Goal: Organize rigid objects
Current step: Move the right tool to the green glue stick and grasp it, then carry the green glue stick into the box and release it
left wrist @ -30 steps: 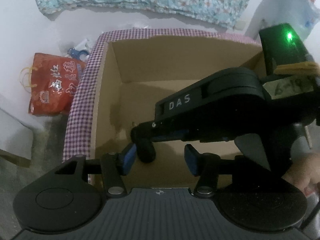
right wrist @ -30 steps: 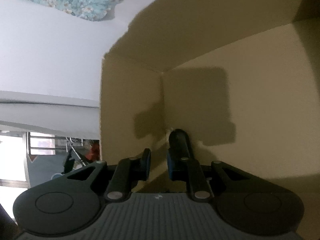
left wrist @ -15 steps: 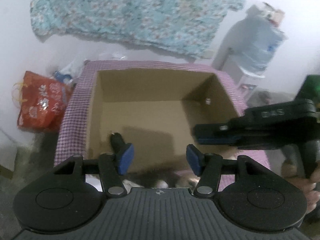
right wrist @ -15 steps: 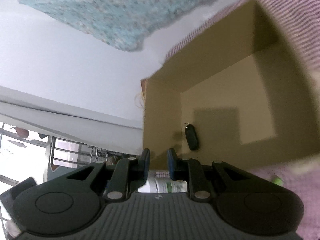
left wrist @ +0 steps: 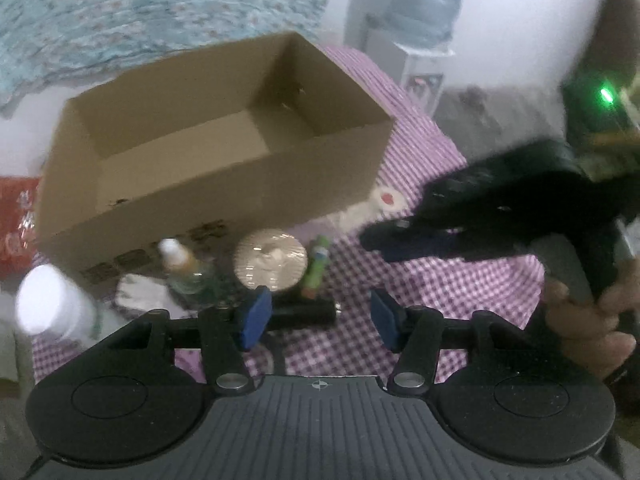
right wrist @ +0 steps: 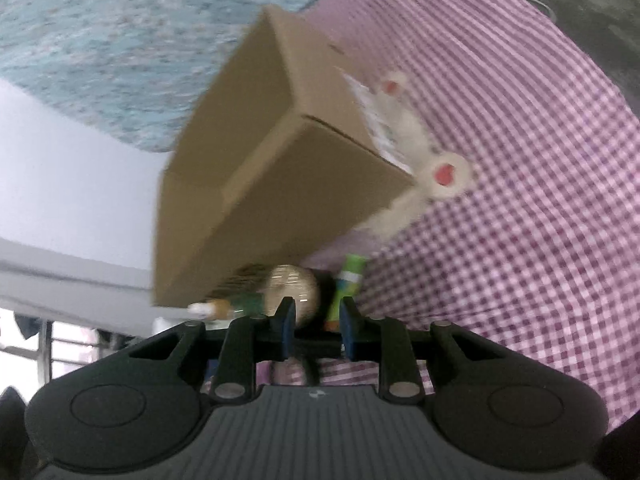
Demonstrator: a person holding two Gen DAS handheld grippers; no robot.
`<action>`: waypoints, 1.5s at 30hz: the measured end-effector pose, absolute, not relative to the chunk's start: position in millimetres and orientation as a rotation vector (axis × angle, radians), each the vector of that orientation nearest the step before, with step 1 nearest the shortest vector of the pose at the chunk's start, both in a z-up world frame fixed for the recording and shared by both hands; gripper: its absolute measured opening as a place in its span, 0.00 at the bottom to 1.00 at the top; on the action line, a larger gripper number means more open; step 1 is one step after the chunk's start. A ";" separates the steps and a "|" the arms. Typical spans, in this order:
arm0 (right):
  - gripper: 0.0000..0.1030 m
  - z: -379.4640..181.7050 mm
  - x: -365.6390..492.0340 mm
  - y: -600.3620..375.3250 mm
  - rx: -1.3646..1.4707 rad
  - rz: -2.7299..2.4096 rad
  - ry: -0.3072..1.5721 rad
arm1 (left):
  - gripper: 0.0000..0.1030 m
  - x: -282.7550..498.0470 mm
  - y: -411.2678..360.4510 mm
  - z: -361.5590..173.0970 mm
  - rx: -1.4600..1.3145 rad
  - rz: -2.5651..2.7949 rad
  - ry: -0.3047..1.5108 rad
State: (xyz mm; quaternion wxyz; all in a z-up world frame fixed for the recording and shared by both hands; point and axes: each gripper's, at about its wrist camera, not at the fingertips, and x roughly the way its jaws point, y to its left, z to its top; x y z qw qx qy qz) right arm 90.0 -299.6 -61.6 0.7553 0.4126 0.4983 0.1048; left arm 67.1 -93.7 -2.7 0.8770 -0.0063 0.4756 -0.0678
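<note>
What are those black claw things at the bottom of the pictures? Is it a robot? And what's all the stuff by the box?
It is not a robot. A person holds a claw tool in each hand, and each tool has a camera looking along its two blue-tipped fingers. One picture comes from the left gripper, the other from the right gripper. In the left picture you can see a hand holding the right tool. Neither claw holds anything; the right one is opening and the left one is closing a little. On the purple checked cloth stands a cardboard box. In front of it lie a round shiny lid, a small dropper bottle and a green tube.
</note>
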 end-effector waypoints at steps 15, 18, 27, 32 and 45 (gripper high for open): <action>0.25 -91.6 130.3 -260.0 0.775 0.161 1.168 | 0.33 99.7 -95.8 -54.9 -0.031 -0.146 1.060; 0.23 -94.8 132.4 -252.3 0.745 0.166 1.184 | 0.32 99.4 -90.9 -59.8 -0.046 -0.145 1.070; 0.15 -90.7 121.3 -251.8 0.694 0.158 1.184 | 0.32 99.5 -94.9 -61.9 -0.060 -0.194 1.079; 0.15 -95.4 109.2 -268.0 0.718 0.155 1.188 | 0.32 104.7 -106.5 -67.2 -0.041 -0.211 1.108; 0.15 -98.5 104.1 -278.0 0.754 0.185 1.197 | 0.18 122.5 -131.8 -84.0 0.021 -0.168 1.174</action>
